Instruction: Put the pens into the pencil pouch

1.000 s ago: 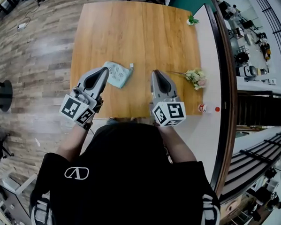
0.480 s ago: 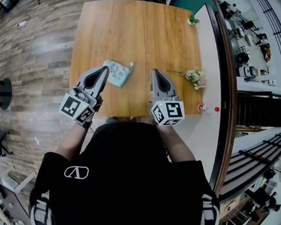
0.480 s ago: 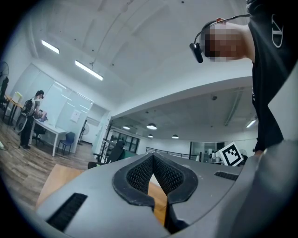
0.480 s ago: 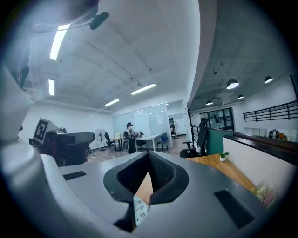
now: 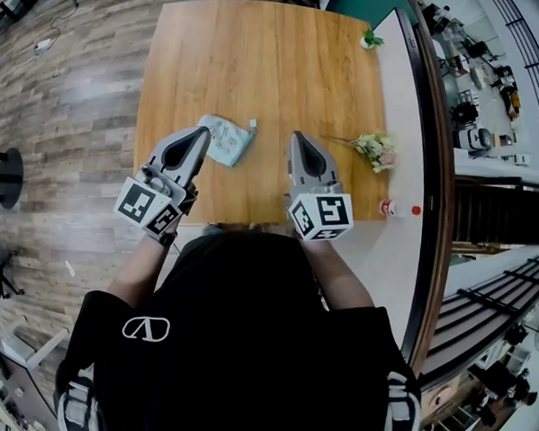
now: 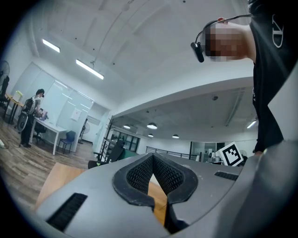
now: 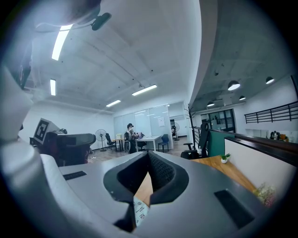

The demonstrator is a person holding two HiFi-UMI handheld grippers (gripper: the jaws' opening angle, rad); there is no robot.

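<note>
Closed and empty: left claw (image 5: 204,132), right claw (image 5: 296,137). The pouch (image 5: 226,142) lies just beside the left claw's tip; no pens show, perhaps already inside.

- The left hand-held gripper (image 5: 201,133) was held out ahead of the torso, roughly level, its nose angled a little toward the right side.
- Its ribbed pads (image 6: 138,175) met at the tips, with nothing between them.
- The right hand-held gripper (image 5: 296,137) pointed forward too (nose leaning slightly leftward), well apart from the other.
- Its pads (image 7: 161,171) were likewise closed at the tips and empty.
- The left marker cube (image 5: 150,208) and the right marker cube (image 5: 321,216) sat at the grippers' rear ends.
- The left forearm (image 5: 139,268) and the right forearm (image 5: 343,275) reached forward, bare below black sleeves, elbows bent near the body.
</note>
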